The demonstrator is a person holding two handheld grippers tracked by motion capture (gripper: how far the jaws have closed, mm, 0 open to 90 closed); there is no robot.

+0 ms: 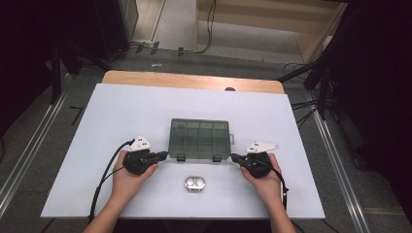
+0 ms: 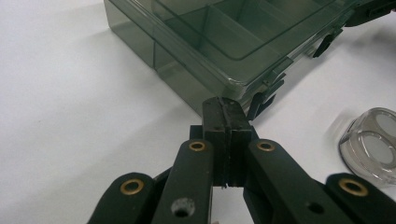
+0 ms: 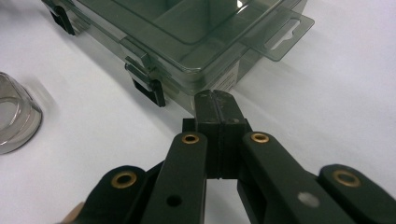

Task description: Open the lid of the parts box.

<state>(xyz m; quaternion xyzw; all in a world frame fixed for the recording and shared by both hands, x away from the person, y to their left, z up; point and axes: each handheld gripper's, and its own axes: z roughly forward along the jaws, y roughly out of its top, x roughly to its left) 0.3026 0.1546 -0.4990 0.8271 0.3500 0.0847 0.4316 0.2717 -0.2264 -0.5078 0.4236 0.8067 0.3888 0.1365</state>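
A smoky transparent compartment box (image 1: 199, 138) lies shut in the middle of the white table, its two black latches (image 1: 180, 157) on the near side. My left gripper (image 1: 163, 155) is shut with nothing in it, its tip at the box's near left corner (image 2: 233, 88). My right gripper (image 1: 234, 157) is shut and empty too, its tip at the near right corner (image 3: 205, 86). In the gripper views each pair of jaws meets flat just short of the box wall; contact cannot be told. A small clear case (image 1: 194, 184) with two round wells lies on the table nearer the person, between the hands.
The white table top (image 1: 121, 116) has bare room to the left, right and behind the box. A hang tab (image 3: 282, 30) sticks out from the box's right end. Dark stands and cables (image 1: 311, 104) surround the table on the floor.
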